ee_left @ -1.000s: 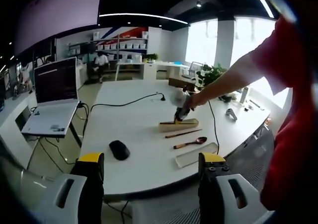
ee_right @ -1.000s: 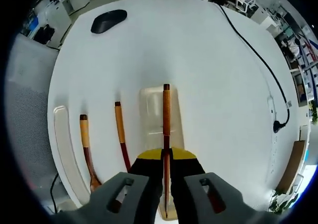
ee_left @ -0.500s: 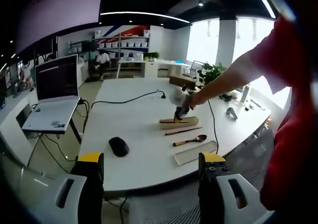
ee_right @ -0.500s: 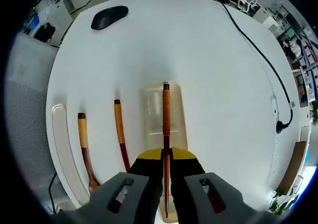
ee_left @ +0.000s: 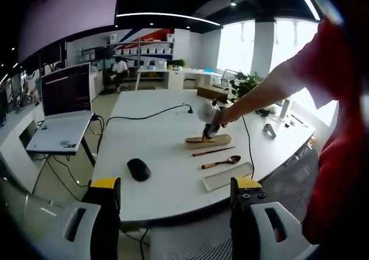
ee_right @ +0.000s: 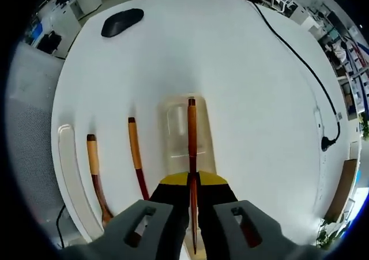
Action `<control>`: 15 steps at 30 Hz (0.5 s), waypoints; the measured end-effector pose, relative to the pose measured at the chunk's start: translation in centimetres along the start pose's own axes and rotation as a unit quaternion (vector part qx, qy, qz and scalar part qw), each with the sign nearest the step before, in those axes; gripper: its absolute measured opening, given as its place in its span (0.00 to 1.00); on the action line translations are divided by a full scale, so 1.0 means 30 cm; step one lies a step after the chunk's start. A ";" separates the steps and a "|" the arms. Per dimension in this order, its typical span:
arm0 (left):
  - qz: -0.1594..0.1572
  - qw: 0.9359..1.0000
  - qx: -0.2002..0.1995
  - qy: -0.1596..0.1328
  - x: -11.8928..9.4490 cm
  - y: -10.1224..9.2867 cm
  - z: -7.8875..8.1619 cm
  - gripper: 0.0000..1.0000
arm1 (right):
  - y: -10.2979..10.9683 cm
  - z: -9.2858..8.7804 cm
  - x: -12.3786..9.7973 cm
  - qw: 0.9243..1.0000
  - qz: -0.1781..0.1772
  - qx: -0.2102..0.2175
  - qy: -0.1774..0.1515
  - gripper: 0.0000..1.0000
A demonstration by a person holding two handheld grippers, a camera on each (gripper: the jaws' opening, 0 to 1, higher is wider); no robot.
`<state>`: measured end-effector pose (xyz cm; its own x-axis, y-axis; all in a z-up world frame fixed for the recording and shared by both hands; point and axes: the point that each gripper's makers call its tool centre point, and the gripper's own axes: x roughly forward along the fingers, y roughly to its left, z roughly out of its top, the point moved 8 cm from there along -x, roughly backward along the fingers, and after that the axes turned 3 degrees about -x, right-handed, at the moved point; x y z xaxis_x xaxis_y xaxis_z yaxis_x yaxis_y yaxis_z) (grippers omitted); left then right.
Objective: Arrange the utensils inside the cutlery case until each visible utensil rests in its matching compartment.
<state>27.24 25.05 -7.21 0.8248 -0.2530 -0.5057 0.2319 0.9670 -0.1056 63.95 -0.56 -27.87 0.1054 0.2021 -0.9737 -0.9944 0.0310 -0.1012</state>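
Observation:
My right gripper (ee_right: 193, 178) is shut on a thin wooden stick (ee_right: 191, 133) with a pale handle end. The stick lies lengthwise over the translucent cutlery case (ee_right: 174, 130). Left of the case, a second wooden stick (ee_right: 134, 151) and a wooden spoon (ee_right: 91, 157) rest on the white table. The case's lid (ee_right: 64, 165) lies at the table edge. In the left gripper view, a person's hand holds the right gripper (ee_left: 209, 131) down on the case (ee_left: 220, 139). The stick (ee_left: 213, 151), spoon (ee_left: 222, 162) and lid (ee_left: 228, 177) lie nearer. My left gripper (ee_left: 176, 184) hangs open off the table's near edge.
A black mouse (ee_right: 121, 22) (ee_left: 138, 169) lies on the table, and a black cable (ee_right: 300, 64) runs along the far side. A laptop (ee_left: 60, 119) sits on a side desk to the left. A person in a red sleeve (ee_left: 340, 127) stands on the right.
The right gripper view has shifted slightly, with the held stick staying over the case. The left gripper has hardly moved.

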 end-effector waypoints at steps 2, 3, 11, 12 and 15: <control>0.000 1.000 0.001 0.001 0.000 0.000 0.000 0.80 | -0.009 -0.002 0.010 1.000 -0.002 -0.002 0.000 0.00; 0.000 1.000 0.001 0.001 0.000 0.000 0.000 0.80 | -0.009 -0.003 0.011 1.000 -0.003 -0.002 0.000 0.00; 0.000 1.000 0.000 0.000 0.003 -0.001 0.003 0.80 | -0.012 -0.011 0.010 1.000 -0.005 0.002 0.003 0.00; 0.000 1.000 0.000 0.000 0.004 -0.002 0.003 0.80 | -0.014 -0.012 0.011 1.000 -0.007 0.004 0.003 0.00; -0.001 1.000 0.001 0.001 0.006 -0.004 0.003 0.80 | -0.011 -0.013 0.009 1.000 -0.010 0.004 0.003 0.00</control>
<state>27.42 24.88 -7.20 0.8236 -0.2545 -0.5068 0.2342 0.9665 -0.1048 64.30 -0.91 -28.17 0.1250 0.1951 -0.9728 -0.9920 0.0428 -0.1189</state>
